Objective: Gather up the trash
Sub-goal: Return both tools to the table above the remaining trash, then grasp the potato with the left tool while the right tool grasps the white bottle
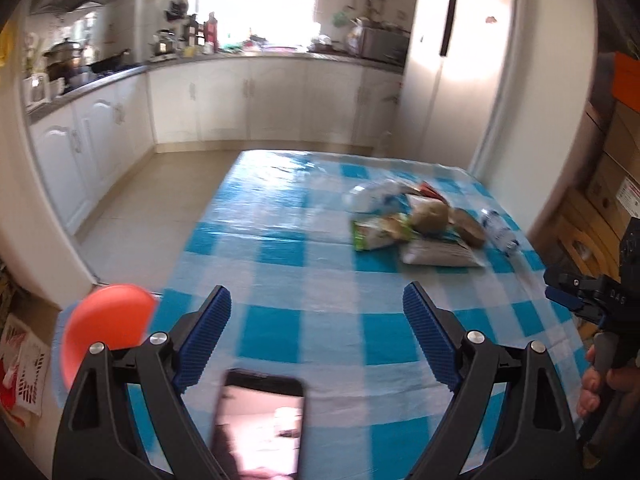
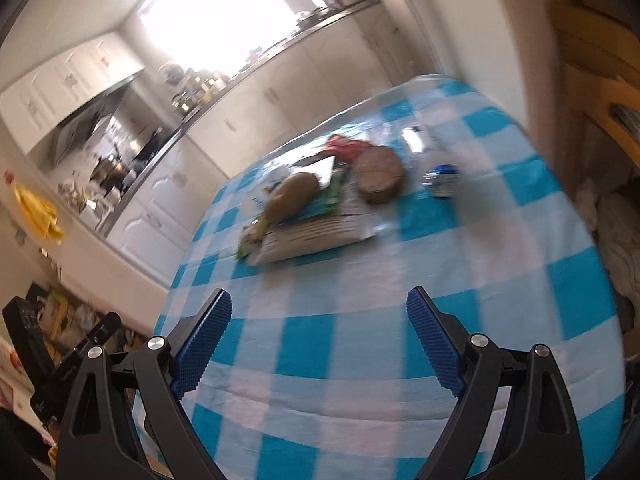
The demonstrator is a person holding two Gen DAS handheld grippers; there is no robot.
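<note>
A heap of trash lies on the blue-and-white checked table (image 1: 280, 264), at its far right. It holds a grey flat packet (image 1: 440, 254), a green wrapper (image 1: 376, 234), two brown round lumps (image 1: 430, 214), a crushed clear bottle (image 1: 374, 196) and a small bottle (image 1: 498, 232). My left gripper (image 1: 316, 336) is open and empty, well short of the heap. My right gripper (image 2: 318, 340) is open and empty, above the table nearer the packet (image 2: 316, 236), the lumps (image 2: 378, 174) and the small bottle (image 2: 440, 180). The right gripper also shows at the left view's right edge (image 1: 584, 300).
A black phone (image 1: 260, 424) lies on the near table edge between my left fingers. A red round bin lid or bowl (image 1: 106, 328) sits at the table's near left corner. Kitchen cabinets (image 1: 224, 100) and a fridge (image 1: 460, 60) stand behind; cardboard boxes (image 1: 612, 160) stand at right.
</note>
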